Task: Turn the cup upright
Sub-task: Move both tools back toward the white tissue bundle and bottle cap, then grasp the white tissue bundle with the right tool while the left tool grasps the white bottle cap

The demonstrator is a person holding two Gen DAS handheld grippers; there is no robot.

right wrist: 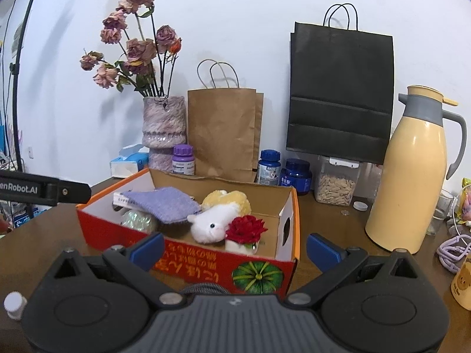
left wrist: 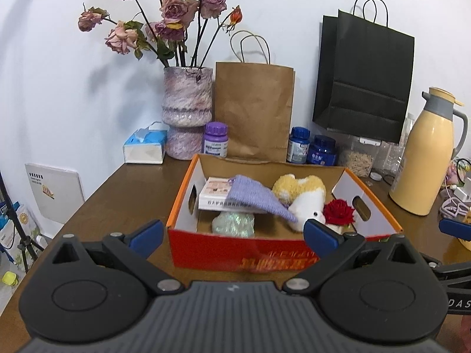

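A pale yellow cup [right wrist: 461,284] with a bear face printed on it stands on the brown table [right wrist: 329,220] at the far right edge of the right wrist view. It is partly cut off and looks wider at the bottom. My right gripper [right wrist: 235,249] is open and holds nothing, well left of the cup and facing the box. My left gripper [left wrist: 234,235] is also open and holds nothing. In the left wrist view a blue fingertip of the right gripper [left wrist: 454,229] shows at the right edge, with a yellow sliver just below it.
An orange-red cardboard box [right wrist: 206,267] sits right in front of both grippers, holding a plush toy [right wrist: 212,223], a purple knit cloth and a red rose. Behind stand a vase [right wrist: 163,135], paper bags, bottles and a yellow thermos [right wrist: 412,176]. A glass [right wrist: 441,211] and a cable lie to the right.
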